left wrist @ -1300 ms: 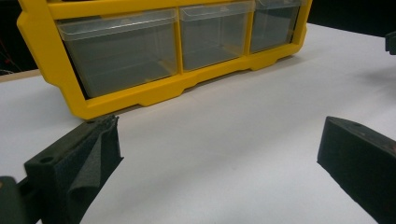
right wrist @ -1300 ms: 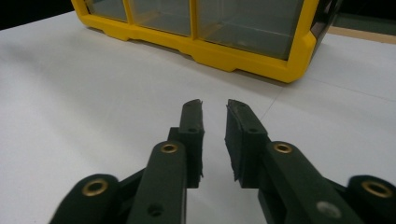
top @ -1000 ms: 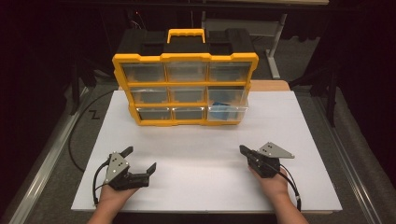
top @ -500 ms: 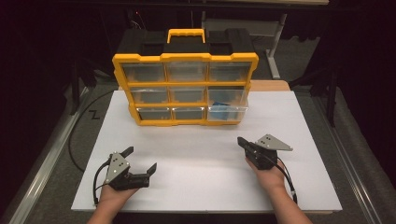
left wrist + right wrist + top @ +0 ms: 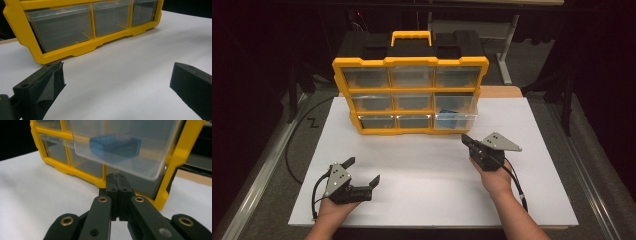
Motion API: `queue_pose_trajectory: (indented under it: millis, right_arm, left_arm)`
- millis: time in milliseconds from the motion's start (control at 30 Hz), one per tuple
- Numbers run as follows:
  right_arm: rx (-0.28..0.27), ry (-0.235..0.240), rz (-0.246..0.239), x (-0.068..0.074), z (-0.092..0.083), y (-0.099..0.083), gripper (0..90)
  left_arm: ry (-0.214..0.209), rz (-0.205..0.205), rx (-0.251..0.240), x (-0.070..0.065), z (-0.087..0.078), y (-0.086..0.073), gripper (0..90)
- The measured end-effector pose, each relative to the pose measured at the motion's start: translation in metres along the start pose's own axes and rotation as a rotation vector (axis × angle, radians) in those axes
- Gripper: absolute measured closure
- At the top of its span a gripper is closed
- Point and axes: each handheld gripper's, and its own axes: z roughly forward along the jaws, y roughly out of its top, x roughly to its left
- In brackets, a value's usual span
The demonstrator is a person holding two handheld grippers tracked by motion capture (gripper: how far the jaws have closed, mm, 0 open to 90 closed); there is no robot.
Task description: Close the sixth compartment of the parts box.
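A yellow organizer (image 5: 409, 61) with a black top and several clear drawers stands upright at the back of a white board (image 5: 427, 195). On its right side one drawer (image 5: 140, 167) sticks out, and a small blue box (image 5: 115, 145) lies inside it; the high view shows that blue box (image 5: 453, 118) low on the right. My right gripper (image 5: 464, 137) is shut with nothing between its jaws. In the right gripper view its tips (image 5: 117, 178) sit just below that drawer's front. My left gripper (image 5: 363, 170) rests open on the board, well short of the organizer (image 5: 75, 50).
A wooden table edge (image 5: 499, 91) shows behind the board at the right. A black cable (image 5: 292, 150) loops on the grey floor to the left, beside a metal rail (image 5: 257, 195). Bare white board lies between the two hands.
My right gripper has risen and moved forward to the left, closer to the organizer's lower right drawer, jaws still shut. The left gripper has stayed in place.
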Motion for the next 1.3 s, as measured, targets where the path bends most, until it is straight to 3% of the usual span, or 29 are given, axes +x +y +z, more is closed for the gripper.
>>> queue_pose_trajectory:
  millis: [367, 1300]
  right_arm:
    - [-0.039, -0.007, -0.015, 0.008, 0.011, 0.027, 90.0]
    - [-0.088, -0.007, -0.027, 0.012, 0.014, 0.052, 90.0]
  left_arm:
    - [-0.002, 0.000, -0.007, 0.000, -0.001, 0.000, 0.3]
    - [-0.003, 0.002, -0.005, 0.000, -0.001, 0.000, 0.3]
